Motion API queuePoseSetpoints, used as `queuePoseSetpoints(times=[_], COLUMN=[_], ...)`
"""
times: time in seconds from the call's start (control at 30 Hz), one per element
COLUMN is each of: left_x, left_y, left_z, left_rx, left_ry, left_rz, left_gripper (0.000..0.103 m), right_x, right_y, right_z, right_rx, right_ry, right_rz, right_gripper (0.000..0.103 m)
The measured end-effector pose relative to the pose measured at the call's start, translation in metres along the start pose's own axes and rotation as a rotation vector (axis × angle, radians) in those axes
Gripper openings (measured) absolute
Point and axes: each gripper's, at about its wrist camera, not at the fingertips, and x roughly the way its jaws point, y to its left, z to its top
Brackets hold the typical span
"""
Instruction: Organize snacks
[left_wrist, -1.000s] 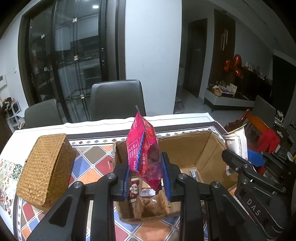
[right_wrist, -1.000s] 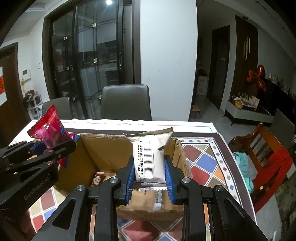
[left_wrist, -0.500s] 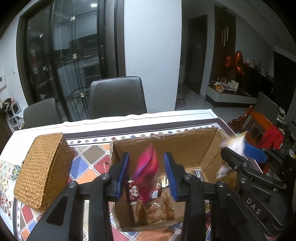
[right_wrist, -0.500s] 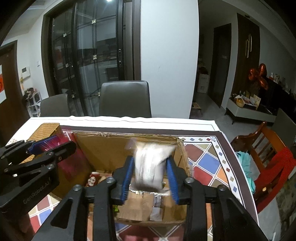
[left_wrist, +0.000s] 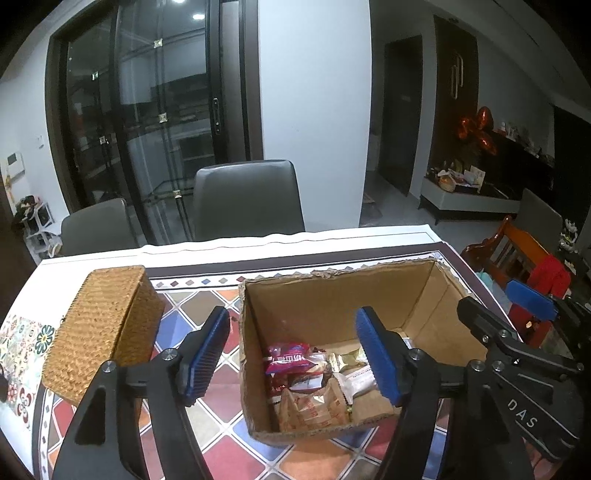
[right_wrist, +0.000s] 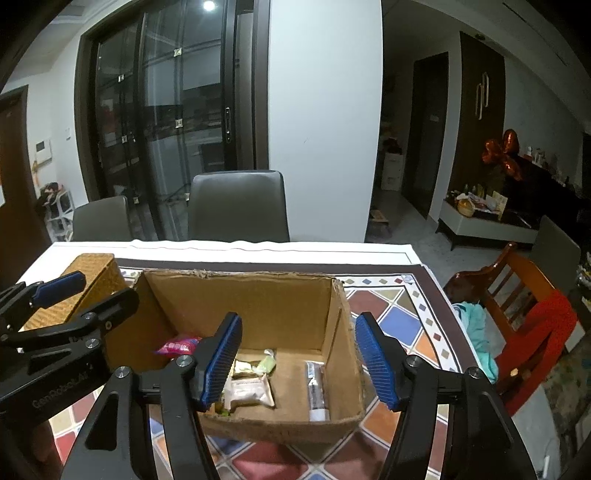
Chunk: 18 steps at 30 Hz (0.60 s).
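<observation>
Now both my left tongs (left_wrist: 291, 356) and right tongs (right_wrist: 297, 356) are opening, empty; the packets dropped into the box (left_wrist: 332, 291), near the basket (left_wrist: 103, 325).

Both views are taken from just behind each gripper's fingers, angled down across the table at close range. The cardboard box (left_wrist: 332, 295) (right_wrist: 258, 295) is shared by both, seen from its left in one and its right in the other, as is the wicker basket (left_wrist: 103, 325) (right_wrist: 99, 273).
</observation>
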Motion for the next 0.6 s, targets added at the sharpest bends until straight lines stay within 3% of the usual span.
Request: queuePoseSetpoints(times=[0.33,0.6], left_x=[-0.029,-0.059], left_y=[0.004,0.006], left_z=[-0.005,-0.012], left_rx=[-0.007,-0.019], left_ry=[-0.023,-0.055], left_rz=[0.017,0.031], left_gripper=[0.076,0.082], right_x=[-0.029,-0.059], right_y=[0.000,0.000], right_z=[-0.003,-0.005], right_rx=[0.007,0.012], right_ry=[-0.023,-0.052], right_rz=[-0.008,-0.018], right_gripper=[0.065,0.074])
